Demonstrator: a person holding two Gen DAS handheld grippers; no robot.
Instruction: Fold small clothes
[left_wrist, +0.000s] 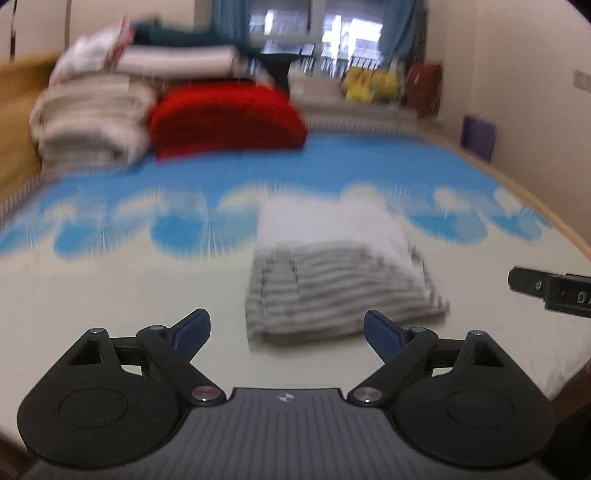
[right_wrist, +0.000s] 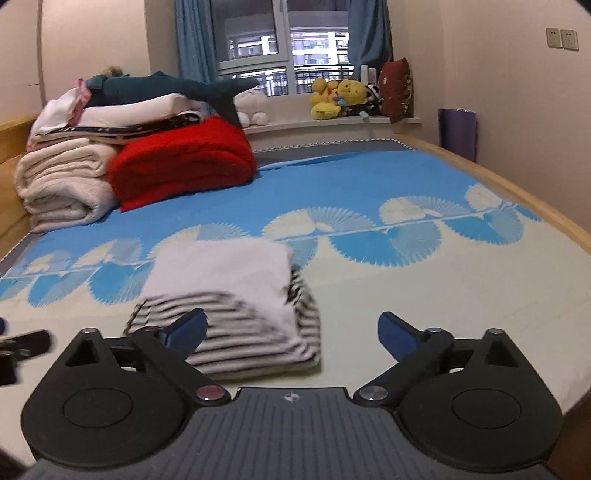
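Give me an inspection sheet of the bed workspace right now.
Surface: bed with blue and cream fan-pattern cover.
Job's things: folded striped garment, white side up, lying flat.
Clutter: red blanket, cream blankets and shark plush stacked at far left.
Grippers: left tongs open, empty; right tongs open, empty.
Cables: nothing seen.
Surroundings: window with blue curtains, yellow plush toys on sill.

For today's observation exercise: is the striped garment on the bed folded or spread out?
Folded: the striped garment lies as a compact layered rectangle.
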